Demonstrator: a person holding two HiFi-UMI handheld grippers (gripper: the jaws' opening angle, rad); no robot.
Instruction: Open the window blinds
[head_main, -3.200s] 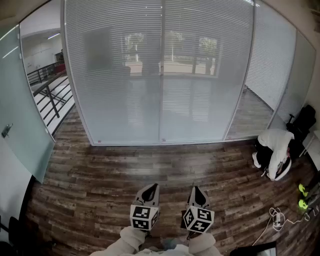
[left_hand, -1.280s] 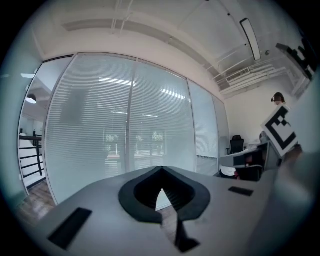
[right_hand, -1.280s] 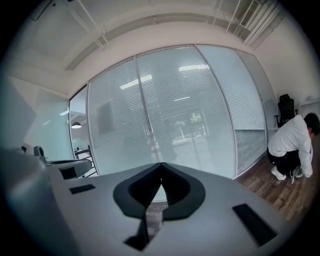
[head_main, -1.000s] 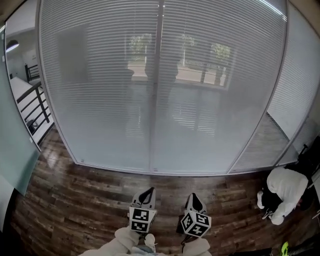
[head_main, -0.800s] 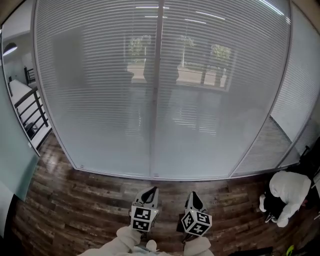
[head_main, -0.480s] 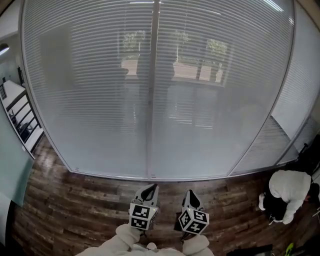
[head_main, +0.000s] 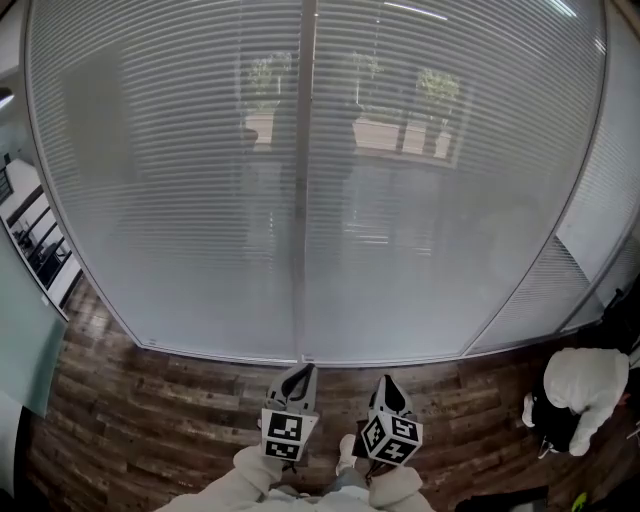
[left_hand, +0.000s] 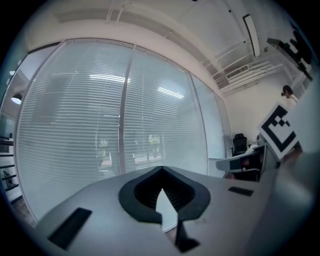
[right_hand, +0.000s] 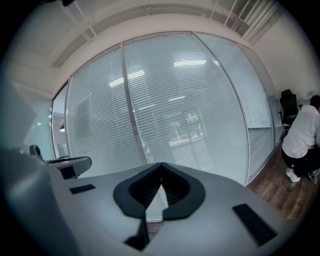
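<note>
White horizontal blinds (head_main: 200, 180) hang closed behind a wide glass wall, with a vertical frame post (head_main: 300, 200) down the middle. They fill the left gripper view (left_hand: 75, 125) and the right gripper view (right_hand: 175, 115) as well. My left gripper (head_main: 300, 378) and right gripper (head_main: 388, 386) are side by side at the bottom of the head view, both pointing at the foot of the glass. Each is shut with its tips together and nothing between them, as the left gripper (left_hand: 161, 170) and the right gripper (right_hand: 161, 165) show close up. Neither touches the glass.
Dark wood floor (head_main: 120, 420) runs up to the glass. A person in a white top (head_main: 585, 385) crouches at the right, also seen in the right gripper view (right_hand: 302, 135). A railing (head_main: 35, 240) is seen past the glass at the left. A desk and chair (left_hand: 240, 150) stand right.
The glass wall and blinds have come closer and now fill more of the head view. Both grippers stayed side by side and shut as they advanced toward the glass.
</note>
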